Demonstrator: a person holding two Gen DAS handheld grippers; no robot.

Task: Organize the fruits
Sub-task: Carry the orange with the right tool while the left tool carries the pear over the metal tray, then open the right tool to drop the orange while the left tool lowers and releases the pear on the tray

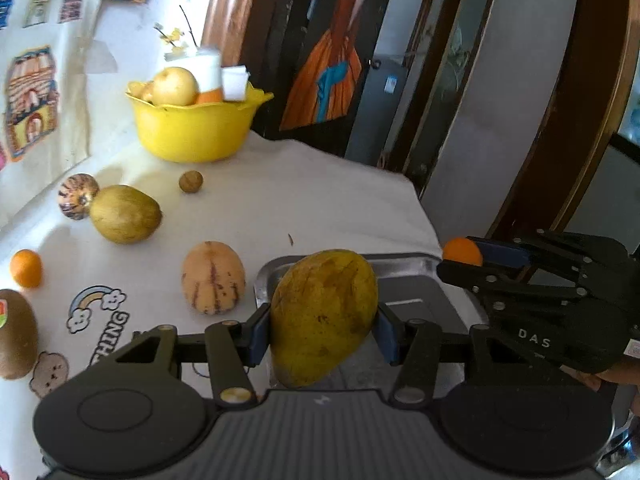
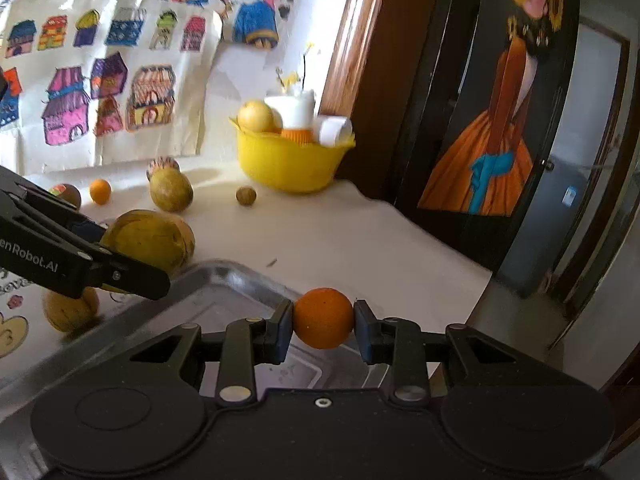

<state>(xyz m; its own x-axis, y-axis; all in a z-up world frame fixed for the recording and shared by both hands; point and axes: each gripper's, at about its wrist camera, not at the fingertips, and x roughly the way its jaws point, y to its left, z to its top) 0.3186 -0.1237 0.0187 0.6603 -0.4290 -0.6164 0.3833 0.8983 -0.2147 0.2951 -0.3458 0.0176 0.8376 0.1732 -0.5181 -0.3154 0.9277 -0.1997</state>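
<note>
My left gripper (image 1: 322, 330) is shut on a yellow-green mango (image 1: 324, 316) and holds it over the near left corner of the metal tray (image 1: 404, 276). My right gripper (image 2: 323, 328) is shut on a small orange (image 2: 323, 318) above the tray (image 2: 224, 280). It also shows at the right in the left wrist view (image 1: 460, 258), still holding the orange (image 1: 462, 251). The left gripper and the mango (image 2: 148, 240) show at the left in the right wrist view. Loose fruit lies on the white cloth: a striped melon (image 1: 213, 278), a green mango (image 1: 126, 214), a small orange (image 1: 26, 268), a kiwi (image 1: 16, 334).
A yellow bowl (image 1: 196, 128) with a pear and white cups stands at the back by the wall. A small walnut-like fruit (image 1: 191, 181) and a striped round fruit (image 1: 77, 196) lie near it. The table edge (image 1: 420, 204) drops off to the right beside a dark door.
</note>
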